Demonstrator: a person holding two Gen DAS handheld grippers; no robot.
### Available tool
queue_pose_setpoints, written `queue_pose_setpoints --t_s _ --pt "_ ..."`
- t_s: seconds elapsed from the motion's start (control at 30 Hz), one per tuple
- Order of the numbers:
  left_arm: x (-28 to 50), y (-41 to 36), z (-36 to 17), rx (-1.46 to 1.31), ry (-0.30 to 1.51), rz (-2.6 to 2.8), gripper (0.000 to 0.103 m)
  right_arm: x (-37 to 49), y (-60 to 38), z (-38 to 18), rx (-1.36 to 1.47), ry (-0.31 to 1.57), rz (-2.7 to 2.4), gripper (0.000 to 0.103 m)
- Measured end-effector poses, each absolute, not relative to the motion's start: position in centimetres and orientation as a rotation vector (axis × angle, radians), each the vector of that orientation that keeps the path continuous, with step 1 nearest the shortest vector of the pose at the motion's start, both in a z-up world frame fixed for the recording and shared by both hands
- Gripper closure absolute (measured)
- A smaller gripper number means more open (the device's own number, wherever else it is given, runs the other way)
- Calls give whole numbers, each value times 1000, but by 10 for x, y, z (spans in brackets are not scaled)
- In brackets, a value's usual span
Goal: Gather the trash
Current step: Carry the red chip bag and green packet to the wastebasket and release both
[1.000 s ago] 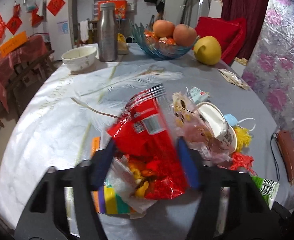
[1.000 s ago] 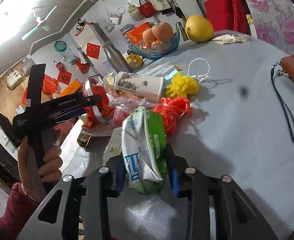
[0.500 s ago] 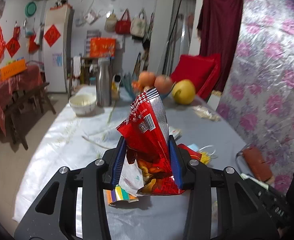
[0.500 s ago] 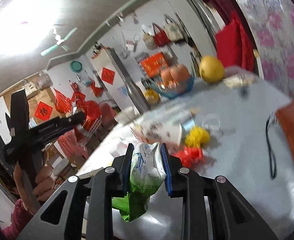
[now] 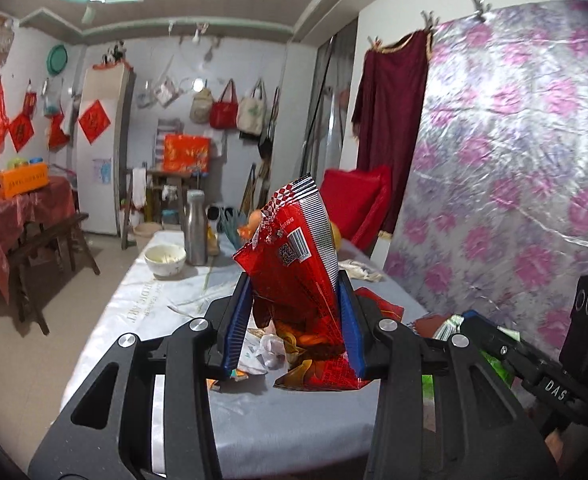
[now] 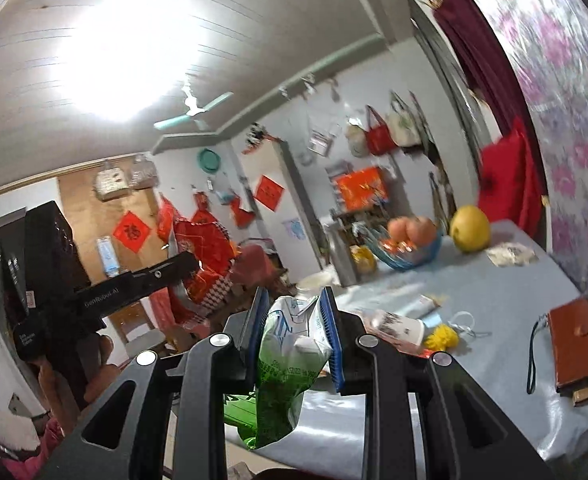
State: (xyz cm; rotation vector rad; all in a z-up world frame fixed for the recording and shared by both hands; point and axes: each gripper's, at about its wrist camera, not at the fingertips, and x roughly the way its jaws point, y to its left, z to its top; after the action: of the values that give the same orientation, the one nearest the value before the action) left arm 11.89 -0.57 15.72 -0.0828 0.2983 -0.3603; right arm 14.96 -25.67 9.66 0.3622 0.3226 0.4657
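1. The left gripper (image 5: 294,320) is raised above the table (image 5: 285,420) and roughly level, its jaws pinching a red wrapper (image 5: 294,276) that stands upright between them.
2. The right gripper (image 6: 294,336) tilts toward 11 o'clock, clamped on a green-white packet (image 6: 289,360) hanging down at 6.
3. Only the left view shows the bowl (image 5: 165,260) and flask (image 5: 195,232) at 10 o'clock.
4. Only the right view shows the wallet (image 6: 574,344) at 3 o'clock, the cup (image 6: 394,326) and the pomelo (image 6: 470,229).
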Motion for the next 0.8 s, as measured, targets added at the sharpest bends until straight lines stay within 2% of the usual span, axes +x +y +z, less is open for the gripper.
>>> queue_pose_setpoints --t_s 0.2,0.37,0.57,0.8 --pt "44 10 165 -83 249 -366 61 91 -240 123 316 280 518 76" --pt "12 10 138 -57 286 -365 61 56 -229 118 269 304 535 76" --pt "10 9 78 -89 427 -393 60 55 -233 85 265 393 509 76" --pt "42 3 -26 -147 717 -412 58 73 -246 39 289 506 440 78"
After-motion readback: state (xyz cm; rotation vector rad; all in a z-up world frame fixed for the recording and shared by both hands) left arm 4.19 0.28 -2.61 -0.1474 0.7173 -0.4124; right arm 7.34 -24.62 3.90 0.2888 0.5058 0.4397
